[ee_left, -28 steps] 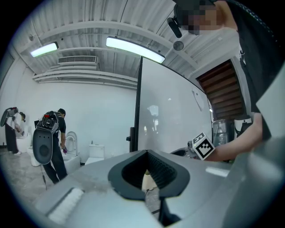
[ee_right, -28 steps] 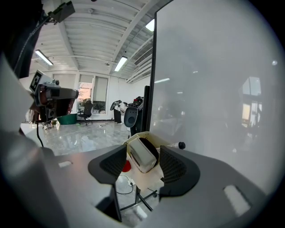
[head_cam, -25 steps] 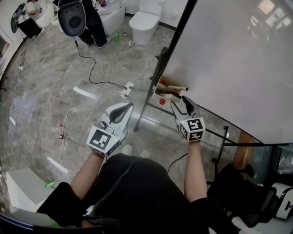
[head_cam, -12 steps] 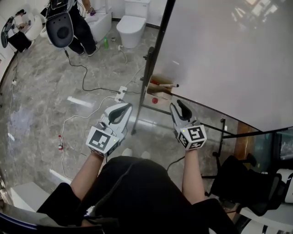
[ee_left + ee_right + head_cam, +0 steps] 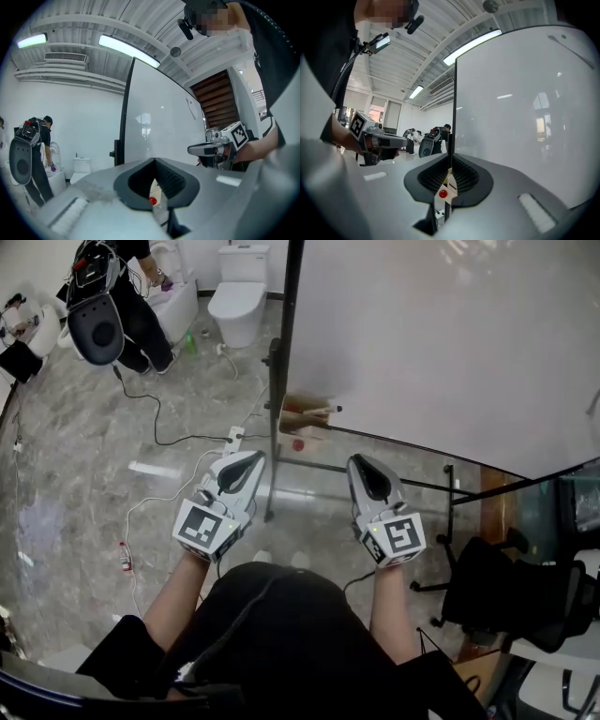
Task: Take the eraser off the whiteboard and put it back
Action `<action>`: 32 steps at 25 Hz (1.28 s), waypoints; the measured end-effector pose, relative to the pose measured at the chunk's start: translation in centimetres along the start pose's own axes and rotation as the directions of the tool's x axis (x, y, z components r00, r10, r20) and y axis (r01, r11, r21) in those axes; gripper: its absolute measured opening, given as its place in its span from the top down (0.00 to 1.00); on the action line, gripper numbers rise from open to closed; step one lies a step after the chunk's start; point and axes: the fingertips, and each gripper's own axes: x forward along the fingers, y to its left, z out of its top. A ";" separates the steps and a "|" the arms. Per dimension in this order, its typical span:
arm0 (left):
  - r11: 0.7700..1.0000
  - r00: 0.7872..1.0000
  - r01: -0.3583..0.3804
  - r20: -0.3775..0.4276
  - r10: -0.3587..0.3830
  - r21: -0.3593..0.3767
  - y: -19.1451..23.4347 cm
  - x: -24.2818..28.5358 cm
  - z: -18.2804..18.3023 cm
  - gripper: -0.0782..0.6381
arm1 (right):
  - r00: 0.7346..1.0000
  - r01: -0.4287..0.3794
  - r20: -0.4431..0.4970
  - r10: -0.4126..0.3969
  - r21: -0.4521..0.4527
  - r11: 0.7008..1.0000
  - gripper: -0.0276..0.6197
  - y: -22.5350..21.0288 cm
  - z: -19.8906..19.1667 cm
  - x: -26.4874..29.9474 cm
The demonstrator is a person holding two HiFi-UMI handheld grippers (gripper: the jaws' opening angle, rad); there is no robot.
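The whiteboard (image 5: 450, 343) stands on a black frame at the upper right. On the tray at its lower left corner lie a brownish eraser (image 5: 300, 418) and a marker (image 5: 324, 411). A red round piece (image 5: 298, 443) sits just below them. My right gripper (image 5: 361, 465) hangs in front of the board, well back from the tray. Its jaws have just been closing, and they stand shut with nothing between them. My left gripper (image 5: 246, 461) is held beside it, shut and empty. Each gripper view shows the other gripper: right (image 5: 220, 147), left (image 5: 377, 138).
White cables and a power strip (image 5: 234, 435) run over the marble floor. A toilet (image 5: 234, 292) and a person (image 5: 141, 296) with equipment are at the far left. A black office chair (image 5: 525, 596) stands at the right. A small bottle (image 5: 125, 557) lies on the floor.
My right gripper has drawn back from the tray and risen, and its jaws have closed empty. The eraser stays on the tray. My left gripper has shifted only slightly.
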 end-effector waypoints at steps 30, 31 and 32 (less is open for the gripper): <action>0.992 0.992 0.123 0.001 -0.123 -0.024 -0.4 -2.3 -0.5 0.88 | 0.985 0.160 0.053 -0.163 0.056 0.986 0.94 4.2 3.3 -6.1; 0.992 0.992 0.123 0.004 -0.123 -0.021 -0.1 -2.6 -0.5 0.88 | 0.984 0.166 0.054 -0.169 0.058 0.984 0.94 4.5 3.3 -6.1; 0.992 0.992 0.123 0.006 -0.123 -0.018 0.2 -3.0 -0.5 0.88 | 0.983 0.171 0.055 -0.175 0.059 0.983 0.94 4.9 3.3 -6.1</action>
